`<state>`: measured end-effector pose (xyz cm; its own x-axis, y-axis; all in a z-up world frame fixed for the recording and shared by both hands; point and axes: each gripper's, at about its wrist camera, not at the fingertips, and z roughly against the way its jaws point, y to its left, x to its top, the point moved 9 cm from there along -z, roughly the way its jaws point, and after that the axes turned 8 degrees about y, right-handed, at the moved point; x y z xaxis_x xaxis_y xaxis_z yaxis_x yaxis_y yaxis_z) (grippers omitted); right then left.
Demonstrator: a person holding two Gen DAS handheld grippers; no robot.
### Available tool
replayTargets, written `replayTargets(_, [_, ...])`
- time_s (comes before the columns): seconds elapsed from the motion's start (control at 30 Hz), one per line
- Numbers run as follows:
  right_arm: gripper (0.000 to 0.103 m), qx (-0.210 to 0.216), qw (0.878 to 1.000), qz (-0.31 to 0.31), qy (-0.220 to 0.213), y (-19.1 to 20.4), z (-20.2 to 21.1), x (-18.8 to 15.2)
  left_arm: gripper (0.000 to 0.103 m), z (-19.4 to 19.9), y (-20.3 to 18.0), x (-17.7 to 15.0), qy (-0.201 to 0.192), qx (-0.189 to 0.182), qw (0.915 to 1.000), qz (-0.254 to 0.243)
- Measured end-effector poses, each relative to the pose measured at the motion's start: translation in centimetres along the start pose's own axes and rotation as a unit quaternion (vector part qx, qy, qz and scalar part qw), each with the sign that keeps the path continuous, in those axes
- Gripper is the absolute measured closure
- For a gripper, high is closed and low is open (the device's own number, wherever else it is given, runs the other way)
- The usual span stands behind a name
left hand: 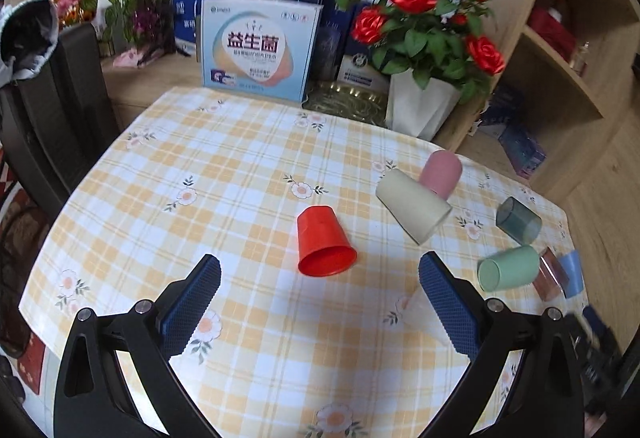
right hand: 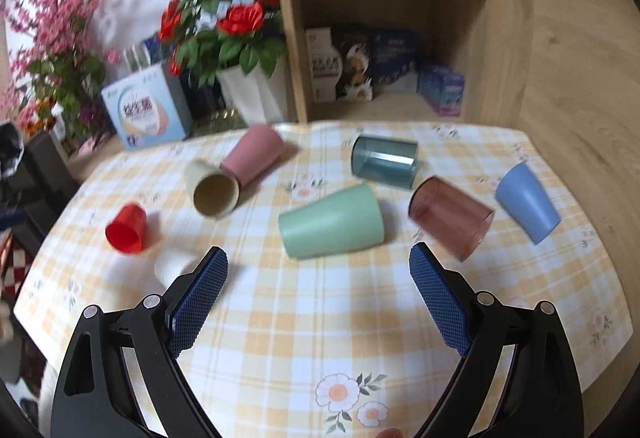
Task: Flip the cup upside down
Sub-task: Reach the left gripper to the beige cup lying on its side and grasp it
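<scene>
Several cups lie on their sides on the checked tablecloth (left hand: 240, 174). A red cup (left hand: 323, 242) lies mouth toward me, just ahead of my open, empty left gripper (left hand: 320, 278); it also shows in the right wrist view (right hand: 127, 228). A mint green cup (right hand: 332, 222) lies just ahead of my open, empty right gripper (right hand: 318, 270). Around it lie a cream cup (right hand: 212, 188), a pink cup (right hand: 254, 155), a dark teal clear cup (right hand: 384, 162), a brown clear cup (right hand: 450, 216), a blue cup (right hand: 526, 202) and a white cup (right hand: 174, 266) partly behind the left finger.
A white vase of red roses (left hand: 420, 106), boxes (left hand: 260, 46) and a gold tray (left hand: 344, 100) stand at the table's far edge. A wooden shelf unit (right hand: 384, 18) with boxes stands behind the table on the right. A black chair (left hand: 48, 110) stands at the left.
</scene>
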<state>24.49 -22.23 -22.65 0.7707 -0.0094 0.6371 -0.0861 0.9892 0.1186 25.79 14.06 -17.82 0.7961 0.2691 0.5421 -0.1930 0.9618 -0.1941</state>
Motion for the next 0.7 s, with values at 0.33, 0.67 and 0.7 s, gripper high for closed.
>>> replayTargets(0.33, [0.014, -0.039, 0.999, -0.010, 0.024, -3.5, -2.7, 0.4, 0.023, -6.8, -6.0, 3.4, 0.071, -0.047, 0.9964, 0.006])
replayTargets(0.67, [0.014, -0.055, 0.998, -0.022, 0.037, -6.2, -4.4, 1.0, 0.033, -18.9, -12.1, 5.8, 0.205, -0.174, 0.9451, 0.186])
replayTargets(0.7, [0.014, -0.055, 0.998, -0.022, 0.038, -6.4, -4.5, 1.0, 0.033, -19.7, -12.4, 5.9, 0.211, -0.175, 0.9419, 0.194])
